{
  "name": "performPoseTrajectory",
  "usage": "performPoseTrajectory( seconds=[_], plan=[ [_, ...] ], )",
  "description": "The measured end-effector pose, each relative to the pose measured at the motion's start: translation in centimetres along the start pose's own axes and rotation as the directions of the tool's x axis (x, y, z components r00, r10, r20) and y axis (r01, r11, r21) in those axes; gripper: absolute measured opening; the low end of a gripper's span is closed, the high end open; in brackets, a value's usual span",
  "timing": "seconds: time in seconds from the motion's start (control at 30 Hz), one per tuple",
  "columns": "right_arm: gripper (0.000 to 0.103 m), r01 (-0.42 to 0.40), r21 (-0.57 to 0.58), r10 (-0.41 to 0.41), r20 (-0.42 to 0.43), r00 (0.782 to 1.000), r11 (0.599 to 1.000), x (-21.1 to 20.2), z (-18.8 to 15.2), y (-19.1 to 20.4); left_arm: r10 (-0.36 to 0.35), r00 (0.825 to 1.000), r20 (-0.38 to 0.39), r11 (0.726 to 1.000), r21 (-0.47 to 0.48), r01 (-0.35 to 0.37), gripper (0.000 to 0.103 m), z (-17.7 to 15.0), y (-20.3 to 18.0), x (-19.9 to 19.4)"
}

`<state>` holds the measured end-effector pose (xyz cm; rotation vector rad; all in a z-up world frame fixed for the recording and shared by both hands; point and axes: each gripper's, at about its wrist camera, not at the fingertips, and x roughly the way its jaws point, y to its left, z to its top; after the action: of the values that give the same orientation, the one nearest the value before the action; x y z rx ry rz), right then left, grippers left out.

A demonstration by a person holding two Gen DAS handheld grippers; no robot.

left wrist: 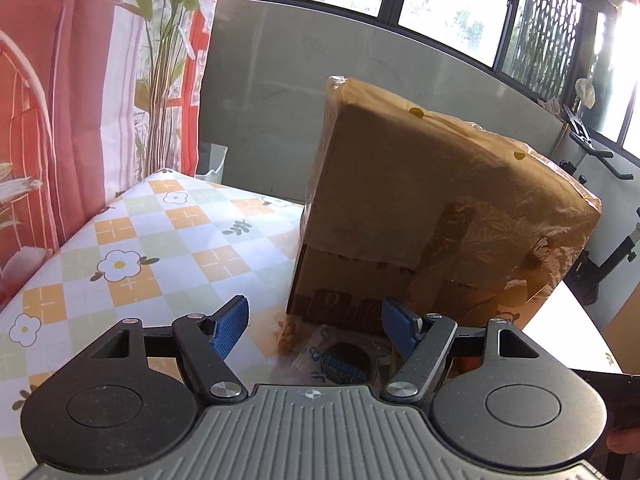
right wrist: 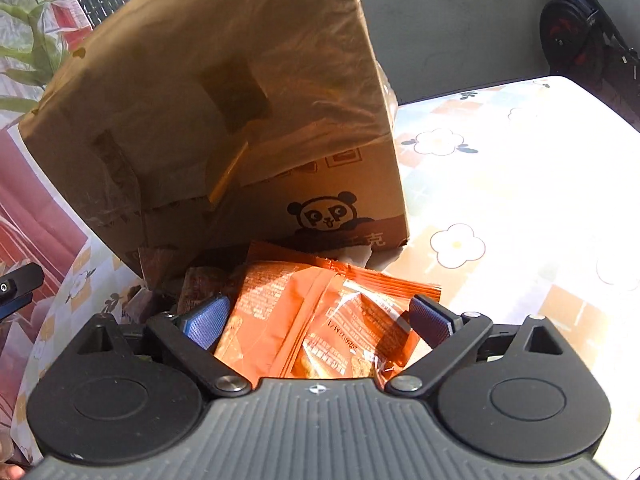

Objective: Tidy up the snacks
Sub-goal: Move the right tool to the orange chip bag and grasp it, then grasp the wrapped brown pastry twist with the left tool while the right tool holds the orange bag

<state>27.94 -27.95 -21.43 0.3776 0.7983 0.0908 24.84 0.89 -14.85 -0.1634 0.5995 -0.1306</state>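
Note:
A brown cardboard box [left wrist: 432, 208] with a panda print stands on the flowered tablecloth, its taped flap hanging over the front; it also shows in the right wrist view [right wrist: 224, 120]. My left gripper [left wrist: 316, 330] is open, just short of the box, above a clear snack packet with a dark round biscuit [left wrist: 340, 362]. My right gripper [right wrist: 320, 318] is open with its blue pads on either side of orange snack packets [right wrist: 316, 320] that lie at the box's foot. Darker brown packets [right wrist: 200, 284] lie to their left.
The table [left wrist: 120, 240] has a checked flower cloth and ends at a grey wall behind. A red curtain [left wrist: 60, 120] and plant hang at left. An exercise bike [right wrist: 580, 32] stands beyond the table's far right corner.

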Motion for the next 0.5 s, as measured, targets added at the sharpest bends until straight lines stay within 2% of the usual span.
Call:
performPoseTrajectory(
  seconds=[0.1, 0.2, 0.27, 0.33, 0.5],
  plan=[
    [0.102, 0.022, -0.031, -0.023, -0.034, 0.999, 0.999, 0.5, -0.9, -0.1, -0.010, 0.999, -0.035, 1.000, -0.016, 0.010, 0.076, -1.1, 0.3, 0.3],
    [0.100, 0.001, 0.005, -0.001, -0.040, 0.999, 1.000, 0.6, -1.7, -1.2, -0.026, 0.998, -0.057, 1.000, -0.009, 0.025, 0.076, -1.7, 0.1, 0.6],
    [0.096, -0.018, -0.003, 0.018, -0.011, 1.000, 1.000, 0.3, -2.2, -1.7, -0.036, 0.997, -0.066, 0.999, -0.005, 0.036, 0.076, -2.0, -0.1, 0.8],
    [0.090, 0.000, -0.066, 0.001, 0.014, 1.000, 0.998, 0.2, -2.6, -1.9, -0.044, 0.996, -0.071, 0.999, -0.010, 0.043, 0.076, -2.2, -0.1, 1.0],
    [0.084, -0.014, -0.147, 0.028, 0.096, 0.995, 0.989, -0.5, -3.8, -2.8, -0.050, 0.994, -0.100, 0.999, -0.023, 0.048, 0.076, -2.9, -0.1, 1.7]
  ],
)
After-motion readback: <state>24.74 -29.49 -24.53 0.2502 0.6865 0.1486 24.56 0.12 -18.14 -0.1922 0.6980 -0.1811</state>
